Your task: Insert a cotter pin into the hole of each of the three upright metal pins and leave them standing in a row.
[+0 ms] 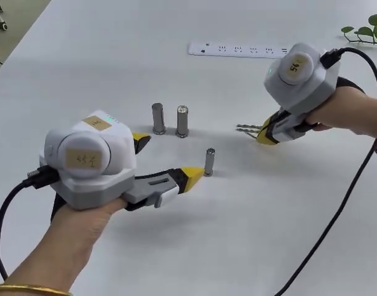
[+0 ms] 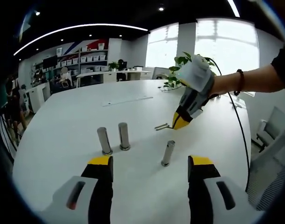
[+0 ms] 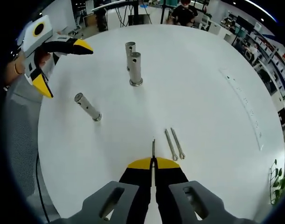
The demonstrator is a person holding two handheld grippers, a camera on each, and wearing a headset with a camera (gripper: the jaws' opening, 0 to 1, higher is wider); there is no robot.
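On the white table (image 1: 176,246), near centre, two metal pins (image 1: 158,118) stand upright side by side, and a third metal pin (image 1: 209,161) stands apart from them, nearer and to the right. No pin carries a cotter yet, and the row is not formed. The left gripper (image 1: 167,158) is at the near left with its jaws wide apart and empty. The third metal pin stands just off the tip of its right jaw, slightly ahead of the opening. The right gripper (image 1: 264,138) is at the far right with its jaws together, clamped on a thin cotter pin (image 3: 153,148) whose long axis runs straight out along the jaws. Two loose cotter pins (image 3: 174,143) lie flat just right of that tip. From the held cotter pin, the third metal pin lies left and nearer, well apart, with its axis vertical. The cotter must therefore arrive horizontal, square to the shank and level with the cross-hole near the top. The left gripper is the closer one and looks placed to steady the shank. The hole's facing direction on this pin cannot be made out.
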